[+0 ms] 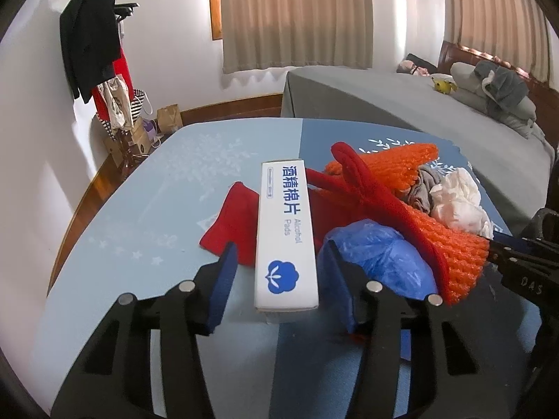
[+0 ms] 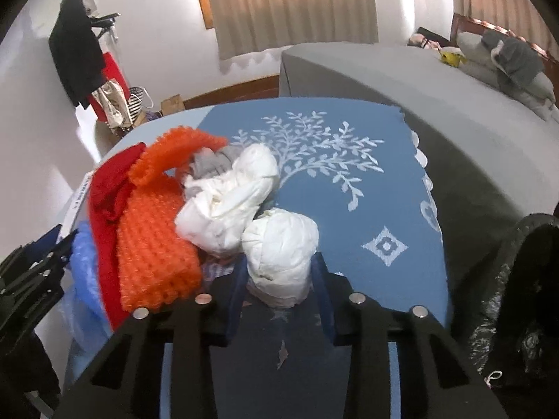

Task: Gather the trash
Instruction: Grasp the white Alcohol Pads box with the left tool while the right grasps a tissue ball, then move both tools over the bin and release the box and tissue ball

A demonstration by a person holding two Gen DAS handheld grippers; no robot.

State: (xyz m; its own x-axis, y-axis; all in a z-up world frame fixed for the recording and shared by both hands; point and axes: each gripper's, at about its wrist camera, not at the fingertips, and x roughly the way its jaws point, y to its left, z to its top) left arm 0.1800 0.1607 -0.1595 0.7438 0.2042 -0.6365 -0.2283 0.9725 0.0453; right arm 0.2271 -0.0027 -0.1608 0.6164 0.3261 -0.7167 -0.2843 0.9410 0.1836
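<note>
A pile of trash lies on the blue table (image 1: pixel 139 209). A white alcohol pads box (image 1: pixel 284 241) lies between the fingers of my left gripper (image 1: pixel 283 272), which is open around its near end. Beside it are a blue plastic bag (image 1: pixel 380 255), orange foam netting (image 1: pixel 454 255), red cloth (image 1: pixel 230 223) and white crumpled paper (image 1: pixel 457 202). In the right wrist view my right gripper (image 2: pixel 279 279) stands around a white crumpled wad (image 2: pixel 279 255), its pads close to the wad's sides. A second white wad (image 2: pixel 230 195) and the orange netting (image 2: pixel 153 248) lie just left.
A black trash bag (image 2: pixel 517 296) stands open at the table's right edge. A grey bed (image 1: pixel 401 104) lies beyond the table. A coat rack with clothes (image 1: pixel 91 35) stands at the far left wall. The patterned tablecloth (image 2: pixel 349 181) stretches right of the pile.
</note>
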